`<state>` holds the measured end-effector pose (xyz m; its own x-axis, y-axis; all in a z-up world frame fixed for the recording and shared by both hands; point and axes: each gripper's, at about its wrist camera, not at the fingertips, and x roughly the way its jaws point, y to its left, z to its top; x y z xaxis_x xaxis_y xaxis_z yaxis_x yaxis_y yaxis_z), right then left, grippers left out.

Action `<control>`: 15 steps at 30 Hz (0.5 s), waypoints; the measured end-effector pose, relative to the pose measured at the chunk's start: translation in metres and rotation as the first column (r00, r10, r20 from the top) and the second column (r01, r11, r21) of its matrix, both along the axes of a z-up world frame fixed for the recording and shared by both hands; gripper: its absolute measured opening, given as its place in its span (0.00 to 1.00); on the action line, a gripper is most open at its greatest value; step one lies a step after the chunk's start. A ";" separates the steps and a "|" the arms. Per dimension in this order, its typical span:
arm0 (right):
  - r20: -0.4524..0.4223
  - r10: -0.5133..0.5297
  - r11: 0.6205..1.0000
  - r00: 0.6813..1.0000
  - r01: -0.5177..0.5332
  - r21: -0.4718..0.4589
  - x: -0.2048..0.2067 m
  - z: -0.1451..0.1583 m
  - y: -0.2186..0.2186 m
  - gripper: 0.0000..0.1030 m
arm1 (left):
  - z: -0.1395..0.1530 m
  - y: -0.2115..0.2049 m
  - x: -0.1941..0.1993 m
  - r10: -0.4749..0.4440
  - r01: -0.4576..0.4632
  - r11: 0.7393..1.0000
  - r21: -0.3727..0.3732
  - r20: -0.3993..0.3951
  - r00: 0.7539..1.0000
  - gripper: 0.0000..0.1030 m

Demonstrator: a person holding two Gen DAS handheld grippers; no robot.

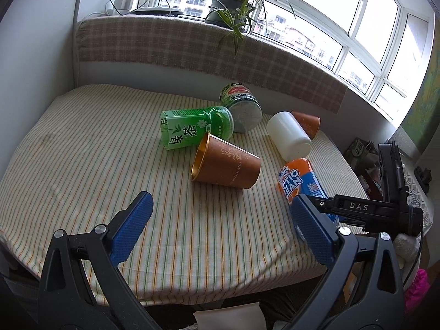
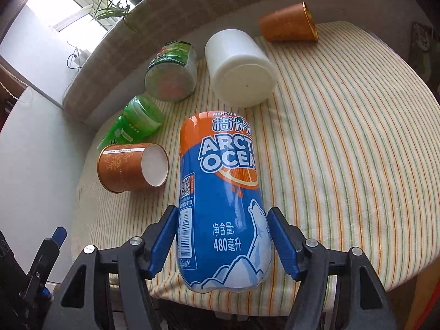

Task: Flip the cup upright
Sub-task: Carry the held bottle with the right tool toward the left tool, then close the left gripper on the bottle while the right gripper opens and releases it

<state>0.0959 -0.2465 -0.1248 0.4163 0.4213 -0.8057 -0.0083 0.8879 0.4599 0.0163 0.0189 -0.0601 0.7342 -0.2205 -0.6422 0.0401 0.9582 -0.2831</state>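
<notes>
The right wrist view looks down on a blue and orange drink cup [image 2: 220, 203] lying on its side on the striped cloth [image 2: 343, 137] of a table. The right gripper [image 2: 221, 236] has one blue finger on each side of the cup. The fingers sit right beside its skin, but I cannot tell if they squeeze it yet. Past the cup lies a white cup [image 2: 242, 68], also on its side, with its flat bottom facing us. A clear jar with a green label [image 2: 172, 74] lies left of the white cup. A green tea cup [image 2: 134, 126] lies nearer, and an orange paper cup [image 2: 132, 167] lies just left of the blue one, with its white bottom toward it. Another orange cup [image 2: 288, 24] lies far back on the right. A leafy plant [image 2: 115, 0] sits on the window ledge behind. In the left wrist view, the left gripper [image 1: 221, 225] hangs over the near part of the table with its blue fingers spread wide and nothing between them. The orange paper cup [image 1: 225, 165] lies ahead of it, gold rim to the left. The blue and orange drink cup [image 1: 299, 178] lies at the right, partly hidden by the left gripper's right finger and the black arm of the right gripper [image 1: 357, 209].
</notes>
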 end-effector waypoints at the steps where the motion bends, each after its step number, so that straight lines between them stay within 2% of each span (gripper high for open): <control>1: -0.001 -0.001 1.000 1.000 0.001 0.004 0.000 0.000 0.000 0.68 | 0.000 -0.002 0.001 -0.003 0.003 1.000 -0.002 -0.004 1.000 0.99; 4: 0.006 0.000 1.000 1.000 0.000 0.003 0.001 -0.001 -0.002 0.70 | -0.002 -0.004 0.006 -0.014 0.013 1.000 -0.023 -0.022 1.000 0.99; 8: 0.052 0.012 1.000 0.999 -0.012 0.000 -0.009 0.008 -0.007 0.80 | -0.006 -0.008 0.015 -0.035 0.031 0.997 -0.068 -0.061 0.998 0.96; 15: 0.142 -0.024 0.998 0.990 0.033 -0.060 -0.040 0.024 -0.032 0.81 | -0.009 -0.032 0.032 -0.096 0.080 0.987 -0.142 -0.107 0.990 0.95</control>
